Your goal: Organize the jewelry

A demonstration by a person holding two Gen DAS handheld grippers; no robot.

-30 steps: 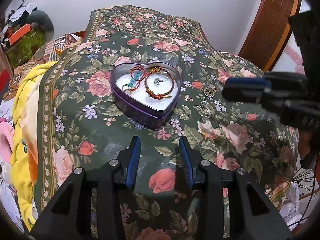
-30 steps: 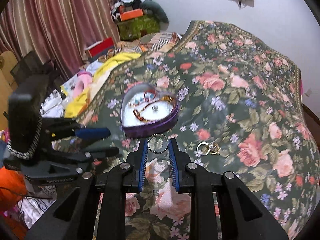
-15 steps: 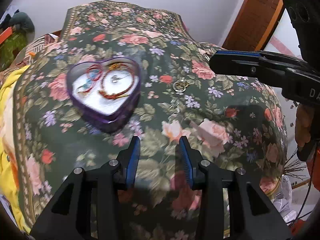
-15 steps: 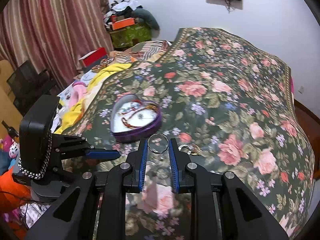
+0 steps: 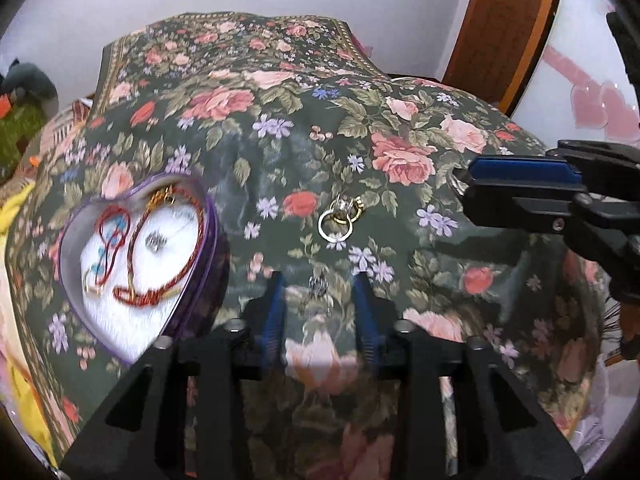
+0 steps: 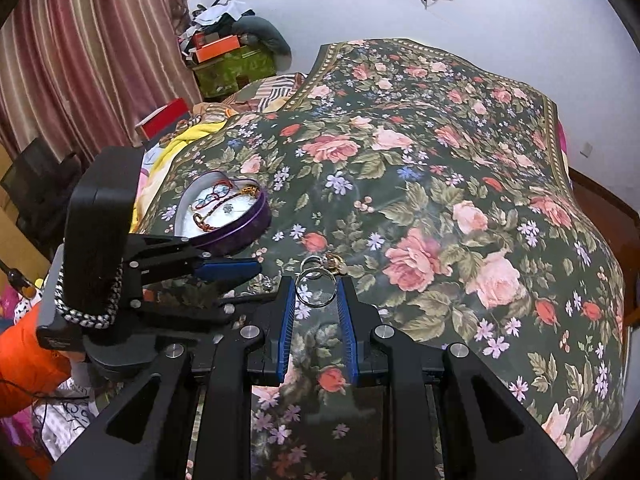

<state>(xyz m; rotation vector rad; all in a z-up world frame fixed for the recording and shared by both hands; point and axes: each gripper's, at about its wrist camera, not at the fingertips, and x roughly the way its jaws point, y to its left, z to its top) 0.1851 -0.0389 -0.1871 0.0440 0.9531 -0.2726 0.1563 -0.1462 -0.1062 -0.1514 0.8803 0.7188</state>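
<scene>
A purple heart-shaped tin (image 5: 208,240) with white lining holds red and orange bracelets and a small silver piece; it also shows in the right wrist view (image 6: 240,224). A silver ring and gold ring (image 5: 340,220) lie together on the floral bedspread. A small silver piece (image 5: 319,285) lies between the tips of my open left gripper (image 5: 319,300). My right gripper (image 6: 316,292) is shut on a silver ring (image 6: 316,289), held above the bedspread near the loose rings (image 6: 330,260).
The floral bedspread (image 6: 440,200) covers a bed. Yellow bedding (image 6: 192,136), boxes and clothes pile at the left by a curtain (image 6: 80,60). A wooden door (image 5: 508,20) stands at the back right. My left gripper shows in the right wrist view (image 6: 224,268).
My left gripper has moved right and forward, away from the tin, toward the loose rings. My right gripper has lifted and drawn back with the silver ring still held.
</scene>
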